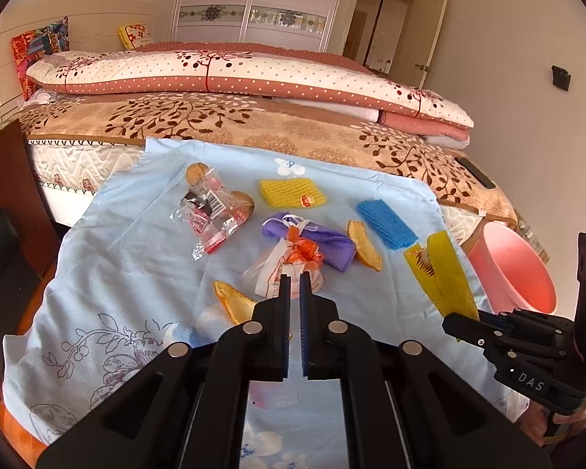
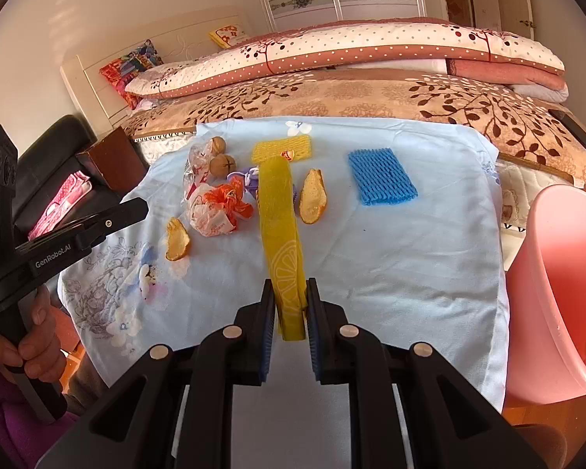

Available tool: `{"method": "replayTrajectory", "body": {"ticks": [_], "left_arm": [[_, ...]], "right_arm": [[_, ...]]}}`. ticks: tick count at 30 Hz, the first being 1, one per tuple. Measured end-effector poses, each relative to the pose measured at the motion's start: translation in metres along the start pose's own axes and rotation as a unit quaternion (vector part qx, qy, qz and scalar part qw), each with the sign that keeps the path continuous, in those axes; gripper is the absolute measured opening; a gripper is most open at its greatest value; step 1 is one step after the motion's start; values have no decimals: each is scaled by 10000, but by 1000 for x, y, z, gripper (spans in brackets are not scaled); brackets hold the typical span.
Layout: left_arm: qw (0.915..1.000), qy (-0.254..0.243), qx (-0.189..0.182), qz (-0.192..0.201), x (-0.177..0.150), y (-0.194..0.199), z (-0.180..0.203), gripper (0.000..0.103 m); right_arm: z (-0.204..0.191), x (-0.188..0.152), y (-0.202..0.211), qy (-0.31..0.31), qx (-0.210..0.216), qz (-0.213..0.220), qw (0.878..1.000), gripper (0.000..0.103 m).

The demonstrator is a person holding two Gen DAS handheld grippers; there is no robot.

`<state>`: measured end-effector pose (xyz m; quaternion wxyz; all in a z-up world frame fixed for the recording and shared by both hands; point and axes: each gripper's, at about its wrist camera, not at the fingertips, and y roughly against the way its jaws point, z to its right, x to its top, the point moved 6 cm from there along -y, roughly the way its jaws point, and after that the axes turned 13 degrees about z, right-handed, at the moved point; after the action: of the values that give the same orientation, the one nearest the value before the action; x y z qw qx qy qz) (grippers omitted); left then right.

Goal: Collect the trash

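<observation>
Trash spread on cloth before bed.
Bin right of cloth; foam net far right, peel centre, wrappers left.

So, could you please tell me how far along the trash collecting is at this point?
Early on. The pink bin shows nothing inside where visible. In hand: the right gripper is shut on a yellow wrapper, lifted off the blue cloth. The left gripper is shut and holds nothing. Left: two peel pieces, the orange bag, blue and yellow foam nets, and the clear wrappers.
</observation>
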<state>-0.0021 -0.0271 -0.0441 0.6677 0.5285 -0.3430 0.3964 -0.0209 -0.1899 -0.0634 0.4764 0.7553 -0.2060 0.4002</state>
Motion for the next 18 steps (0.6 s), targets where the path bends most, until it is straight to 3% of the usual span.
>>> {"method": "replayTrajectory", "body": {"ticks": [8, 12, 16, 17, 18], "left_arm": [[9980, -4, -445, 442, 18, 18, 13, 4], [9983, 118, -345, 446, 26, 22, -3, 4], [9992, 282, 12, 294, 26, 21, -29, 5], [9991, 374, 59, 189, 24, 19, -35, 6], [9987, 510, 69, 43, 20, 16, -40, 17]], "right_arm": [[11, 7, 16, -243, -168, 269, 9992, 15], [15, 5, 21, -257, -219, 320, 9989, 15], [14, 1, 20, -216, -245, 281, 9991, 15], [14, -1, 20, -207, -244, 272, 9991, 15], [14, -2, 19, -203, -233, 265, 9992, 15]]}}
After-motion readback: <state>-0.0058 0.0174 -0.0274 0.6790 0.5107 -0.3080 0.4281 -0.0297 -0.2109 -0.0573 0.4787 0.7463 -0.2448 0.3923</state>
